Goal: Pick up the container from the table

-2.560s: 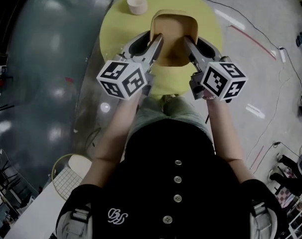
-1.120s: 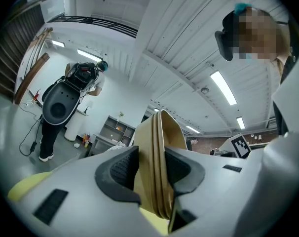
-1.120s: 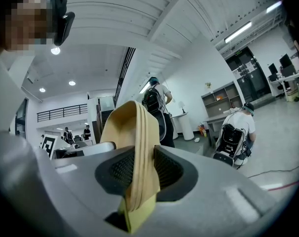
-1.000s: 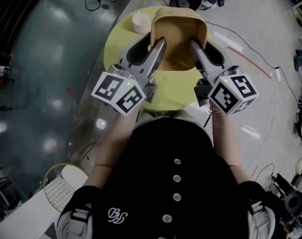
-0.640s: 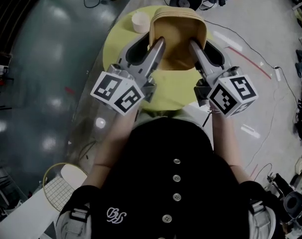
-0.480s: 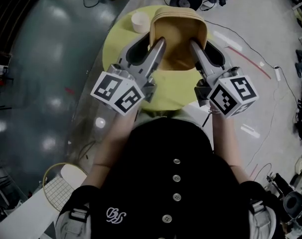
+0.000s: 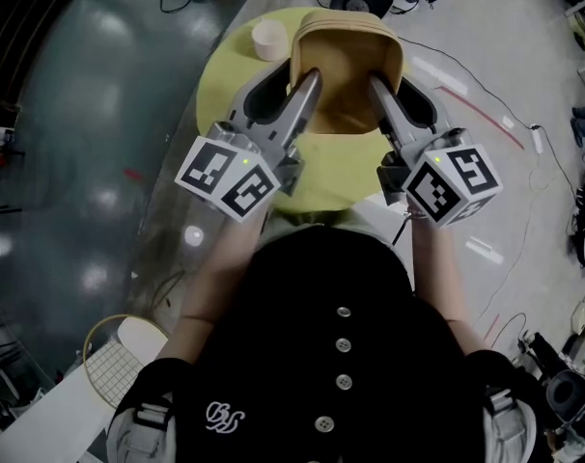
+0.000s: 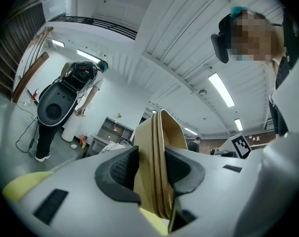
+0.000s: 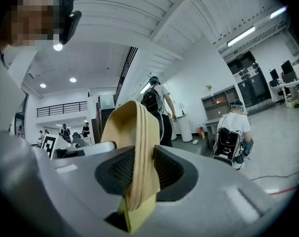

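The tan, square-cornered container (image 7: 346,61) hangs over the far part of the round yellow table (image 7: 321,177), held by both grippers. My left gripper (image 7: 309,77) is shut on its left rim, and in the left gripper view the layered rim (image 8: 157,147) is pinched between the dark pads (image 8: 121,168). On the opposite rim my right gripper (image 7: 373,85) is shut as well. The right gripper view has that tan wall (image 9: 134,137) squeezed between the pads (image 9: 170,168).
A small white cup (image 7: 267,39) stands on the table's far left. Cables and a red strip (image 7: 486,90) lie on the grey floor to the right. A round wire rack (image 7: 128,345) sits at lower left. Other people (image 9: 159,112) stand in the room.
Since the earliest frame the container has come up off the table and nearer to the head camera, with both grippers on it. Over the last second nothing has visibly moved.
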`<state>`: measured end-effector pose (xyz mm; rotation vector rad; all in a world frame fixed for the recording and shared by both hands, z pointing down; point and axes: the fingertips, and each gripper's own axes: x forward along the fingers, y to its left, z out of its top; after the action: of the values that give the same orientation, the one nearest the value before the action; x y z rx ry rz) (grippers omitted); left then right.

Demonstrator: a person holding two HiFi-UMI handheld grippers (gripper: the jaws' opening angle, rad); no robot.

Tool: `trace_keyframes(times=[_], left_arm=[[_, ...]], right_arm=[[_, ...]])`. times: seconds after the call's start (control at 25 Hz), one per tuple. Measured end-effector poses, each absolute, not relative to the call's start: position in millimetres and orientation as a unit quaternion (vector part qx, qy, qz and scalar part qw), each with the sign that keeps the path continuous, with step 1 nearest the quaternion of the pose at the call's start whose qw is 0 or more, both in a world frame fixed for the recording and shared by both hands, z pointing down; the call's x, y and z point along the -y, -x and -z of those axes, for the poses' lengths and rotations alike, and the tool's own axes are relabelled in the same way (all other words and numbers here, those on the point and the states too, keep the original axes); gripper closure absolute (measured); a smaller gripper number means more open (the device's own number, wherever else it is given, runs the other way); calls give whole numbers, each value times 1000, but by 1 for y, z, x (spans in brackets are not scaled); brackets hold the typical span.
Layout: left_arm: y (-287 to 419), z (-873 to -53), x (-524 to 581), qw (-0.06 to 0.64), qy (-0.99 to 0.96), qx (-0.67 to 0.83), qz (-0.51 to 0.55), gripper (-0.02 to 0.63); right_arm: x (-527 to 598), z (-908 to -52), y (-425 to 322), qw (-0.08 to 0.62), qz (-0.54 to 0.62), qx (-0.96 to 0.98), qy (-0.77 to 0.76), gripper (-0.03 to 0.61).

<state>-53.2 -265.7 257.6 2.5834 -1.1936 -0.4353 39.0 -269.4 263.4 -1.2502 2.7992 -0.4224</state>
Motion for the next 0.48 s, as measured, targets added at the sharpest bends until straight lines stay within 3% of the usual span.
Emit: trace_keyframes(times=[0.48], left_arm=[[51,-256,266,129,-890,410,149,497]], right_arm=[[270,-263,-41,26,137,-903,406,499]])
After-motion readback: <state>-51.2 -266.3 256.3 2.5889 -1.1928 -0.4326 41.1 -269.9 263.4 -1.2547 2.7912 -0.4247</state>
